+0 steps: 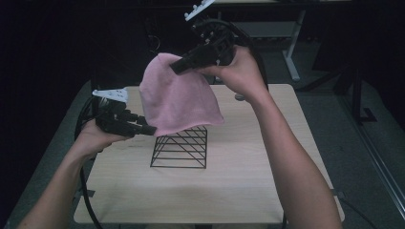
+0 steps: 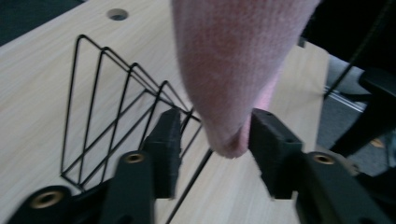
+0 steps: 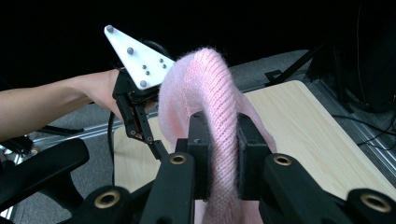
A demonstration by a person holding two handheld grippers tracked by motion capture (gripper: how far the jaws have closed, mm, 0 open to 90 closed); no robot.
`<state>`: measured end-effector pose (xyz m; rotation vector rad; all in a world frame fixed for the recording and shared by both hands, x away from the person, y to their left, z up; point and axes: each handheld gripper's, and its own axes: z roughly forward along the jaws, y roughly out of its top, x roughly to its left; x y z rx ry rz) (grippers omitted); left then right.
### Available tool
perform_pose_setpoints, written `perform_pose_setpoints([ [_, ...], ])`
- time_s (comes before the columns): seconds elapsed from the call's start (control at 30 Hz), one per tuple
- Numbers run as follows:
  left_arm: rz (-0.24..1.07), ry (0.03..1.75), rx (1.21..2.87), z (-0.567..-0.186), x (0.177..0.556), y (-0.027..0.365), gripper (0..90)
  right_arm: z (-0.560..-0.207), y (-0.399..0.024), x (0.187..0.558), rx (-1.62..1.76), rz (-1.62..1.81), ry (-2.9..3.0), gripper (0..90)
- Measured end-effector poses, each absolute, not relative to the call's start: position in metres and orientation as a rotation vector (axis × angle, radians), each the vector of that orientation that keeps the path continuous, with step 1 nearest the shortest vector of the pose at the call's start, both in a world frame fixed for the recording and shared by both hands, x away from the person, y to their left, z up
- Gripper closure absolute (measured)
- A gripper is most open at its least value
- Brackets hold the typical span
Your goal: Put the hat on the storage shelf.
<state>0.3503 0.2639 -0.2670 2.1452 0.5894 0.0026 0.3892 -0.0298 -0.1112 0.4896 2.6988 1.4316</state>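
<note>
A pink knitted cloth (image 1: 179,98) hangs in the air above a black wire rack (image 1: 181,148) that stands on the wooden table (image 1: 239,186). My right gripper (image 1: 175,67) holds the cloth by its top edge, jaws shut on a fold of the knit (image 3: 219,140). My left gripper (image 1: 150,130) is at the cloth's lower left corner. In the left gripper view its jaws stand apart, and the cloth's hanging tip (image 2: 229,135) dangles between them, close to the right jaw and not pinched. The rack (image 2: 107,107) lies just beyond the left jaw.
The rack's wires sit right under the hanging cloth. A round cable hole (image 1: 239,97) is set in the table's far side. Bare tabletop (image 1: 200,195) runs in front of the rack. Another desk's white leg (image 1: 291,57) stands behind, on dark floor.
</note>
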Motion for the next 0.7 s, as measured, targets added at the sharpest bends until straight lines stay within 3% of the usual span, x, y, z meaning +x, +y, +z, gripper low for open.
perform_pose_setpoints([
  [0.1, 0.010, 0.571, 2.156, -0.267, 0.350, 0.267, 78.2, -0.113, -0.027, 0.392, 0.481, 1.427, 2.699, 79.0],
  [0.17, 0.013, 0.577, 2.164, -0.268, 0.351, 0.269, 82.1, -0.115, -0.024, 0.393, 0.486, 1.429, 2.706, 79.0],
  [0.7, 0.049, 0.645, 2.242, -0.281, 0.360, 0.269, 83.8, -0.143, -0.027, 0.408, 0.566, 1.403, 2.725, 78.8],
])
